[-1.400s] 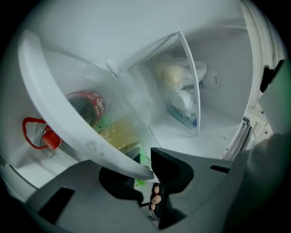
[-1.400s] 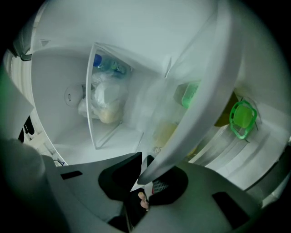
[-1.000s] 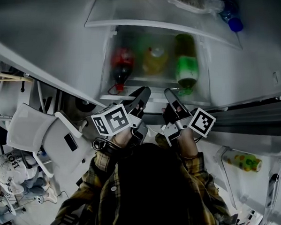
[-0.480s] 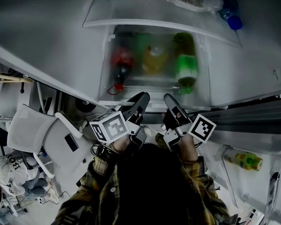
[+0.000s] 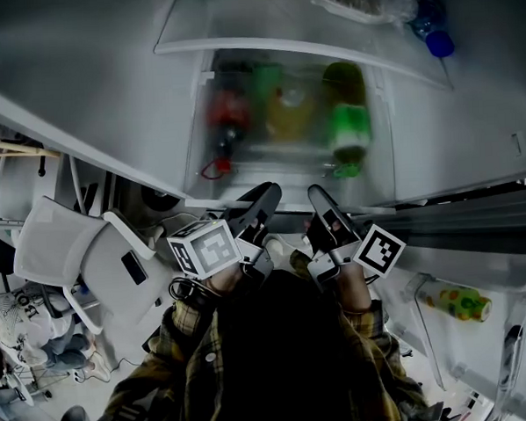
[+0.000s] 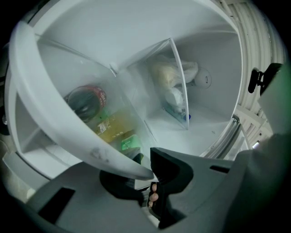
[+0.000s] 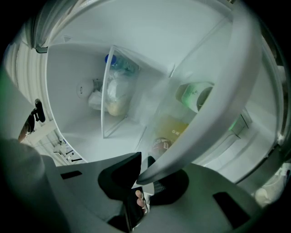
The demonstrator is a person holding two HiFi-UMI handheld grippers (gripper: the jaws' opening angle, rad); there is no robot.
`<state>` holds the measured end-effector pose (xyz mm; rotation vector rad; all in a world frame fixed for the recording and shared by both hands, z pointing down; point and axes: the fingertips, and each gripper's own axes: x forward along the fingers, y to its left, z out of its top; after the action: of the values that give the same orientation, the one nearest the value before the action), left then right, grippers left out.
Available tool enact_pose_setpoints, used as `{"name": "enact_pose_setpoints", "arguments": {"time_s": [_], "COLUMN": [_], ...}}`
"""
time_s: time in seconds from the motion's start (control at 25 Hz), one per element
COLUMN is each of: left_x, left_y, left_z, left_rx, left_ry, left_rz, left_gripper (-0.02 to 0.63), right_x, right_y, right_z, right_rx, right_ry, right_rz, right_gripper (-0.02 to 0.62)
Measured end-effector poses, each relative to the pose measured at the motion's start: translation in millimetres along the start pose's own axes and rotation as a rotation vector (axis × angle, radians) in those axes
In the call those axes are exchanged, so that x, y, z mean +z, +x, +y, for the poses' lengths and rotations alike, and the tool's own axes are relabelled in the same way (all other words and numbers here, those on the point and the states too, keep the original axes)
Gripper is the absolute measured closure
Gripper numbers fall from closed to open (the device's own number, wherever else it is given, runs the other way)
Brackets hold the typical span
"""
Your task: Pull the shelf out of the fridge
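The shelf is a clear, white-rimmed drawer (image 5: 199, 160) low in the open fridge. A red bottle (image 5: 223, 119), a yellow bottle (image 5: 289, 111) and a green bottle (image 5: 348, 126) lie in it, all blurred. My left gripper (image 5: 261, 199) and right gripper (image 5: 319, 198) sit side by side on its front edge. In the left gripper view the white rim (image 6: 54, 123) runs into the left gripper (image 6: 145, 175), whose jaws clamp it. In the right gripper view the rim (image 7: 218, 113) ends inside the right gripper (image 7: 144, 175), also clamped.
A glass shelf (image 5: 280, 39) above holds bagged food and a blue-capped bottle (image 5: 439, 45). The open fridge door at right carries a bottle (image 5: 457, 302) in its bin. A white chair (image 5: 90, 258) stands at the left, close to my left arm.
The shelf has slid outward toward me, its contents blurring. Both grippers have moved back with its front edge, keeping their hold.
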<state>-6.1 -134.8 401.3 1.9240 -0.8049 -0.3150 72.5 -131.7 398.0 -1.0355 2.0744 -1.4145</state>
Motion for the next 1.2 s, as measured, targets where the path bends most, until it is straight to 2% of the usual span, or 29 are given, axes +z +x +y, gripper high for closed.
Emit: {"name": "enact_pose_setpoints", "arguments": {"time_s": [0.48,1.2], "left_x": [-19.9,-22.1], "left_y": [-15.6,-21.0], "left_z": [-2.6,-8.9], "left_rx": [0.001,-0.008], "left_ry": [-0.004,-0.01], "left_rz": [0.023,0.019], "left_gripper": [0.532,0.532], "right_x": [-13.3,-17.0], "right_y": [-18.5,-22.6], "right_z": [4.5,8.6], "right_rx": [0.001,0.003], "right_ry": [-0.009,-0.011], "right_rz": [0.005,0.008], "right_gripper": [0.537,0.535]}}
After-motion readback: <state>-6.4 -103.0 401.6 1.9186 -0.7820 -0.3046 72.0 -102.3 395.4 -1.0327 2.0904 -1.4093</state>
